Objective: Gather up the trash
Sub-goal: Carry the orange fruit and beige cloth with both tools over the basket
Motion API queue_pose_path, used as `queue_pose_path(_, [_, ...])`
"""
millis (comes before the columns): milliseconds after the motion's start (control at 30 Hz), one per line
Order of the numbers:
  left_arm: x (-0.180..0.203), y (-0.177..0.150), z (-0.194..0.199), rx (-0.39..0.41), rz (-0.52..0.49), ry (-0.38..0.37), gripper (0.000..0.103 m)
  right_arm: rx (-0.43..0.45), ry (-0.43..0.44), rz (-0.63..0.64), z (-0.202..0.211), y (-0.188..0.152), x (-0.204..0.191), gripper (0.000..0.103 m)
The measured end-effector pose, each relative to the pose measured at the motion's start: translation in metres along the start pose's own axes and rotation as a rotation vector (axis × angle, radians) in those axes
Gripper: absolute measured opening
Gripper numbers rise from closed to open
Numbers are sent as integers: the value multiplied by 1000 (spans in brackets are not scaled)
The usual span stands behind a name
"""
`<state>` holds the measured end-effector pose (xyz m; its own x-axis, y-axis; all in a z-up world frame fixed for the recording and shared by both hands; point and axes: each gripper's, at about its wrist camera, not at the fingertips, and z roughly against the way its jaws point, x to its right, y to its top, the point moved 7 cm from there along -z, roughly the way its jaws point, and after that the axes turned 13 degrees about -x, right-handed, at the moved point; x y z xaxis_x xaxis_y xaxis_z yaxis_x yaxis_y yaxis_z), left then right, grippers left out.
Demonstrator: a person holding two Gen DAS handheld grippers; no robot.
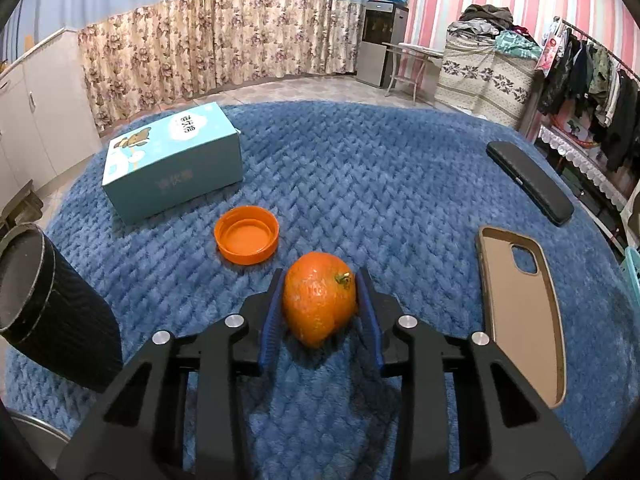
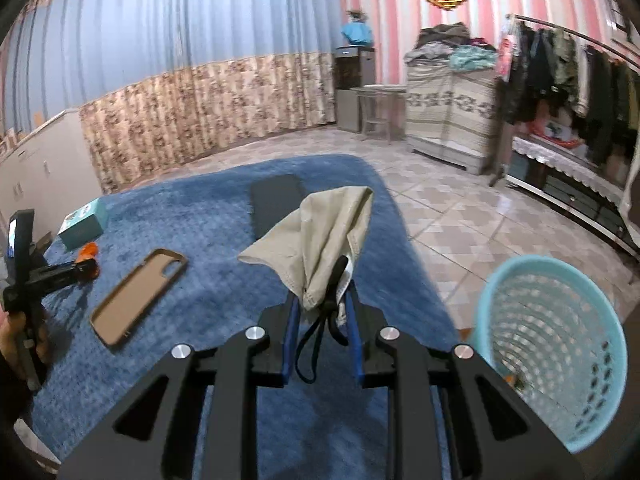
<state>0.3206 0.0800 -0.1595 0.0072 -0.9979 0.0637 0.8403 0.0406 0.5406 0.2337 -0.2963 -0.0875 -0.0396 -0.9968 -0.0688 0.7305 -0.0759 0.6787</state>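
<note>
1. The left gripper [image 1: 320, 300] sat low on the blue blanket [image 1: 360, 168]; its blue pads [image 1: 272, 320] pressed both flanks of an orange peel [image 1: 318, 304], so the fingers were clenched on it; the peel rested on the blanket at the centre of the left wrist view.
2. The right gripper [image 2: 322, 316] was clenched on a beige face mask [image 2: 320, 232] with a dark ear loop [image 2: 310, 352] hanging between the fingers; the mask was lifted above the blanket [image 2: 200, 248].
3. Edges: in the right wrist view the blanket's far corner rounded off at 12 o'clock and its side edge ran down toward 5 o'clock; beyond it lay bare tiled floor [image 2: 460, 216]; a pale blue basket [image 2: 560, 344] stood at 4 o'clock, past that edge, its mouth tilted toward the camera.
4. Open blanket lay ahead of the peel toward 12 and 1 o'clock.
5. Around the peel: an orange lid [image 1: 246, 234] at 11 o'clock, near but apart; a light blue box [image 1: 172, 160] farther at 10 o'clock; a black ribbed cylinder [image 1: 52, 304] at 9 o'clock; a tan phone case [image 1: 520, 320] at 3 o'clock, open side up; a black flat case [image 1: 528, 180] at 2 o'clock near the blanket's edge.
6. The phone case and flat case lay between the two grippers.
</note>
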Motion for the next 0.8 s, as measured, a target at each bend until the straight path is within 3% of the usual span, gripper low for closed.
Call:
queue_pose_path(133, [3, 1, 7, 17, -12, 40, 28, 16, -16, -66, 10, -9, 34, 22])
queue_pose_path(333, [21, 5, 23, 55, -26, 24, 26, 43, -85, -109, 22, -11, 74, 22])
queue_pose_path(600, [82, 13, 47, 106, -104, -69, 26, 68, -154, -195, 32, -13, 117, 22])
queue_pose_path(800, [152, 23, 76, 161, -187, -177, 26, 81, -188, -254, 40, -15, 144, 22])
